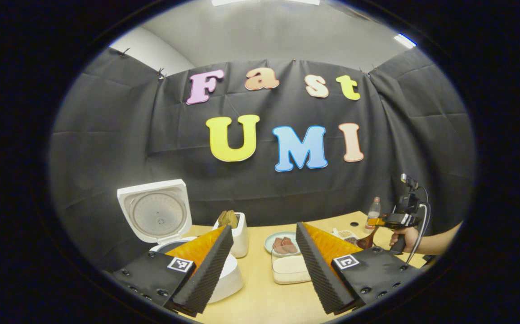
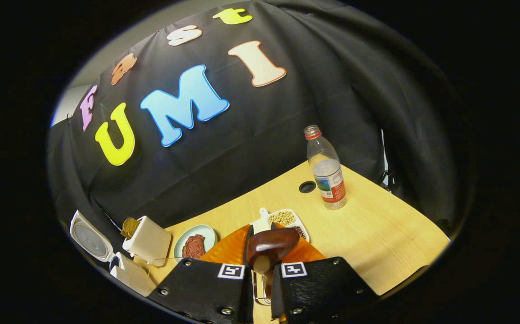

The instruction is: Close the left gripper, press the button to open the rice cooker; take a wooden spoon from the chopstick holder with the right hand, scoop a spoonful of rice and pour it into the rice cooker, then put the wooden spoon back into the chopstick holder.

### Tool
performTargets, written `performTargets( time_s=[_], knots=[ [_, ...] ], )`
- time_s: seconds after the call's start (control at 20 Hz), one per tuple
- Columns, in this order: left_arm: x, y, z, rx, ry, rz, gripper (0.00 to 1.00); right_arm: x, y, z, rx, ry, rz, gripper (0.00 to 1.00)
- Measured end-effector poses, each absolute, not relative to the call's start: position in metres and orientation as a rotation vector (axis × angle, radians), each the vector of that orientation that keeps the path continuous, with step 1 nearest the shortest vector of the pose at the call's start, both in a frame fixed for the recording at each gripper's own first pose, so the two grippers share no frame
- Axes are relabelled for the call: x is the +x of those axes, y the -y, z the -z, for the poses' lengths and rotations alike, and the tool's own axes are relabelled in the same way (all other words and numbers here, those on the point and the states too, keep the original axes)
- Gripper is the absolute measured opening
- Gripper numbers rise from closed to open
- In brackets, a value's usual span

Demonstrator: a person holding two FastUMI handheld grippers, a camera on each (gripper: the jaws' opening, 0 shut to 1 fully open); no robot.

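- Right gripper (image 2: pixel 262 270): your fingers are clamped on the wooden spoon (image 2: pixel 271 245), its dark glossy bowl jutting forward above the table (image 2: pixel 377 234).
- Left gripper (image 1: pixel 264 265): jaws wide apart, holding nothing.
- Rice cooker (image 1: pixel 161 216) stands at left with its lid raised.
- Your hand (image 1: pixel 404 238) holds the right gripper level.
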State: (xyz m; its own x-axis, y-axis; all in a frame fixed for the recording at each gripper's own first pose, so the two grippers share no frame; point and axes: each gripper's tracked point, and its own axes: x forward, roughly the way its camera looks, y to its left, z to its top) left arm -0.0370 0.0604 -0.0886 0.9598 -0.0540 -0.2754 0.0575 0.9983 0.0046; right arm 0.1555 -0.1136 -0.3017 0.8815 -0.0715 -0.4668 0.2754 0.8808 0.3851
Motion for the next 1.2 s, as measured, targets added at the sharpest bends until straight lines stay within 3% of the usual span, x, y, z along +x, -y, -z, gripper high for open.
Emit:
performTargets(
  time_s=[0.1, 0.2, 0.3, 0.35, 0.5, 0.75, 0.9, 1.0, 1.2],
  knots=[
    [-0.038, -0.063, 0.086, 0.017, -0.278, 0.048, 0.93, 0.155, 0.113, 0.315, 0.449, -0.483, 0.192, 0.16],
    [-0.039, -0.064, 0.084, 0.029, -0.27, 0.044, 1.0, 0.155, 0.116, 0.314, 0.463, -0.467, 0.206, 0.16],
    [-0.036, -0.062, 0.083, 0.025, -0.266, 0.051, 1.0, 0.147, 0.131, 0.313, 0.424, -0.47, 0.249, 0.21],
    [-0.034, -0.061, 0.084, 0.02, -0.265, 0.056, 0.99, 0.149, 0.141, 0.317, 0.393, -0.473, 0.273, 0.28],
    [-0.026, -0.053, 0.082, 0.003, -0.253, 0.077, 0.96, 0.134, 0.16, 0.29, 0.338, -0.435, 0.305, 1.0],
    [-0.01, -0.043, 0.071, -0.013, -0.216, 0.103, 0.94, 0.095, 0.174, 0.219, 0.181, -0.343, 0.332, 0.98],
    [0.0, -0.056, 0.064, -0.009, -0.198, 0.049, 1.0, 0.078, 0.152, 0.183, 0.132, -0.332, 0.264, 0.97],
    [0.008, -0.064, 0.062, -0.021, -0.196, 0.03, 0.92, 0.069, 0.135, 0.155, 0.127, -0.302, 0.213, 0.97],
    [0.021, -0.087, 0.051, -0.036, -0.195, 0.014, 0.92, 0.054, 0.096, 0.117, 0.084, -0.259, 0.113, 0.97]
  ],
)
